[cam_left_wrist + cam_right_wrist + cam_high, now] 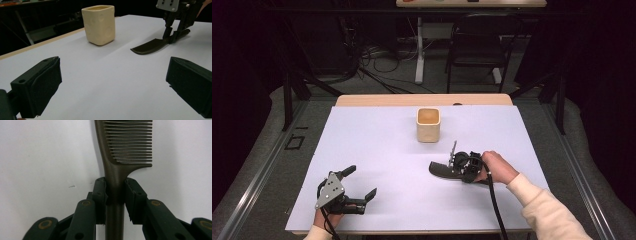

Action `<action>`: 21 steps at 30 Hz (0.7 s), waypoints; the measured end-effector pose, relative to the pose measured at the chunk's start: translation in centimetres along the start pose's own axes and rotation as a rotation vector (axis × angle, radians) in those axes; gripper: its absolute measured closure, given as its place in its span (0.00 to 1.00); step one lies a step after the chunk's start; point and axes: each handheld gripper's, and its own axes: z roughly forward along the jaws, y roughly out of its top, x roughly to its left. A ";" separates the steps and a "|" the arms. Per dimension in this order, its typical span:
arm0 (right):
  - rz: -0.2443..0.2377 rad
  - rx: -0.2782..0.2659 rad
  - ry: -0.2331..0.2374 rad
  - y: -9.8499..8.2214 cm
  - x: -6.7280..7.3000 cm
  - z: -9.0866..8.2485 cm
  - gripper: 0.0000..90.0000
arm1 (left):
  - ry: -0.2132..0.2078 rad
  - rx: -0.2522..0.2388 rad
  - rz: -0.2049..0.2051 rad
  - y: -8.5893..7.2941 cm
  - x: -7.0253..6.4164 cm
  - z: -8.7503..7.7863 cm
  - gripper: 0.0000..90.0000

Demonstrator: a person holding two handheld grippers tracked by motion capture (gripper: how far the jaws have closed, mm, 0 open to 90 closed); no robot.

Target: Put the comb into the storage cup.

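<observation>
A dark comb [439, 170] lies flat on the white table cover [377, 145], right of centre, teeth end toward the left. My right gripper [455, 167] points down over its handle. In the right gripper view the two pads sit against both sides of the comb's [125, 142] handle, so the right gripper [115, 192] is shut on it. My left gripper [361, 181] rests near the front left edge, wide open with nothing between its fingers. From the left gripper [112, 85] view, the comb [150, 46] and right gripper [175, 35] show at the far right.
A cream square cup [428, 124] stands upright at the middle back of the table, also seen as the cup [99, 23] ahead of the left gripper. A black chair [477, 45] and cables lie on the floor beyond the table.
</observation>
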 end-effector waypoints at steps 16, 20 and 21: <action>0.052 -0.115 0.002 -1.3 0.2 -1.8 0.80 | 0.001 0.003 0.001 0.0 0.0 0.0 0.00; 0.076 -0.159 0.001 -1.8 0.1 -2.1 0.80 | 0.004 0.003 0.002 0.0 0.0 0.0 0.00; 0.081 -0.173 0.002 -1.9 0.0 -2.2 0.80 | 0.004 0.003 0.001 0.0 0.0 0.0 0.00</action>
